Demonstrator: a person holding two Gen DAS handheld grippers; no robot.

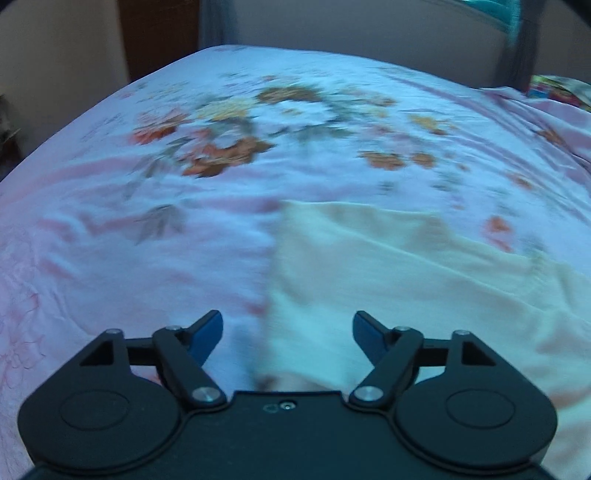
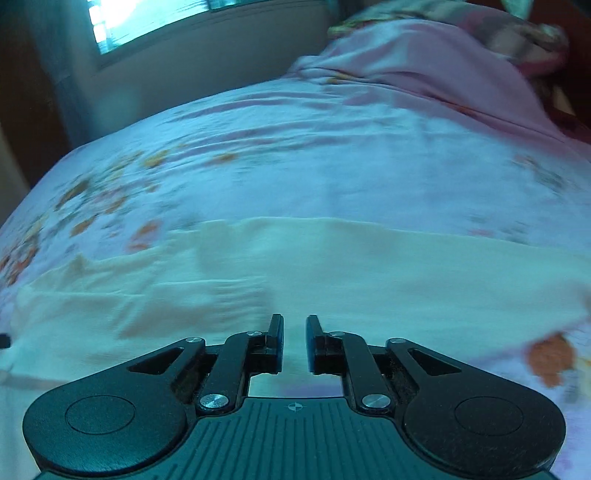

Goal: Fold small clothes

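Note:
A pale cream garment (image 1: 388, 266) lies flat on the floral bedsheet (image 1: 155, 184), its left edge running down the middle of the left wrist view. My left gripper (image 1: 288, 328) hovers over that edge with its jaws wide apart and nothing between the blue pads. In the right wrist view the same cream garment (image 2: 332, 266) spreads across the frame. My right gripper (image 2: 294, 332) stands just above it, jaws a narrow gap apart, with no cloth pinched between them. Both views are blurred by motion.
The pink floral bedsheet (image 2: 295, 166) covers the whole bed. A bunched pink cover and a pillow (image 2: 443, 55) lie at the far right. A wall and a bright window (image 2: 147, 18) stand beyond the bed's far edge.

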